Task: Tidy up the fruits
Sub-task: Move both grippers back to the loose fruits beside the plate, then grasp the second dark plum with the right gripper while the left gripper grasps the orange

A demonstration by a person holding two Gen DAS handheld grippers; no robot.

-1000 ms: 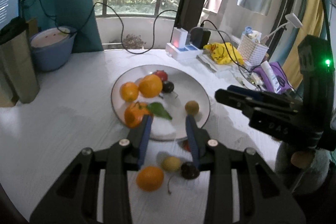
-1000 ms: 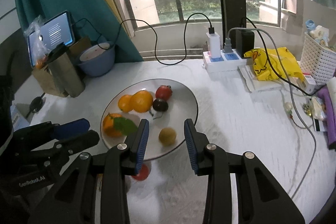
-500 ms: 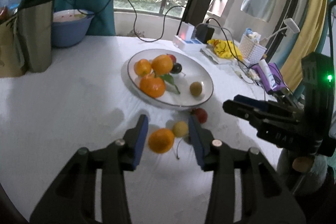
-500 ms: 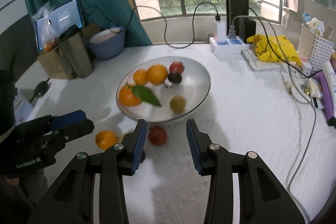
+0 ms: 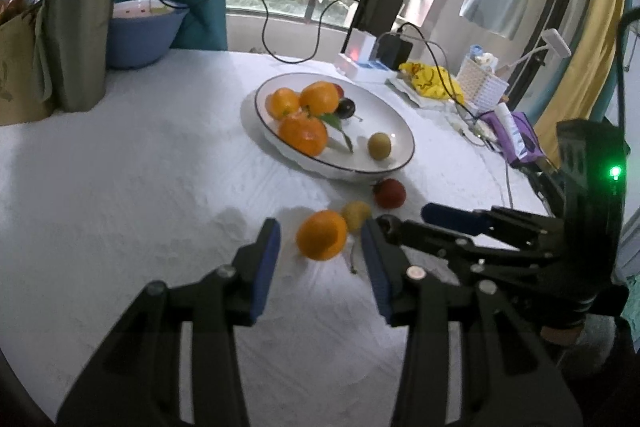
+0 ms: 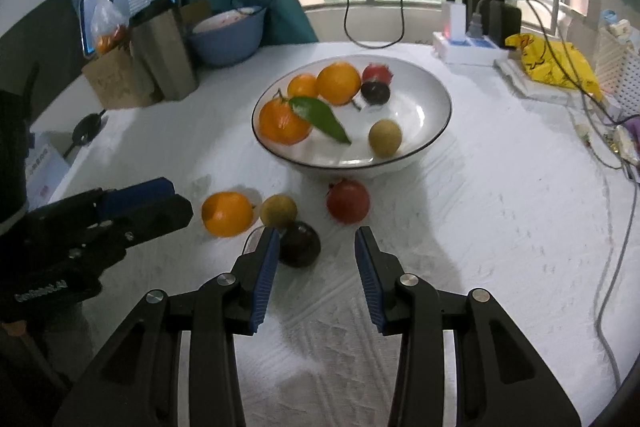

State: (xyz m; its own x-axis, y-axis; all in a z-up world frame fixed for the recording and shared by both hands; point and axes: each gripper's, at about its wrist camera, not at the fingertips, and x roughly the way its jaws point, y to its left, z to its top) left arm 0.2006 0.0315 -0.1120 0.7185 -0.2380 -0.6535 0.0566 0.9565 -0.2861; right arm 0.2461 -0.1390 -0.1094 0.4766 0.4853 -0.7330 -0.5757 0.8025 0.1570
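Left gripper (image 5: 320, 247) apart, blue pads either side of a loose orange (image 5: 321, 234) on the white tablecloth (image 5: 120, 187), not pressing it. Right gripper (image 6: 316, 247) apart too, nothing clamped, left pad just beside a dark plum (image 6: 300, 243). Near these, a small yellowish fruit (image 6: 279, 211) and a red fruit (image 6: 347, 201), all just before the white black-rimmed plate (image 6: 436, 111) with three oranges, a green leaf and smaller fruits.

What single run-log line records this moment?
left hand-held gripper: open, orange between pads | right hand-held gripper: open, empty | plate: six fruits | tablecloth: four loose
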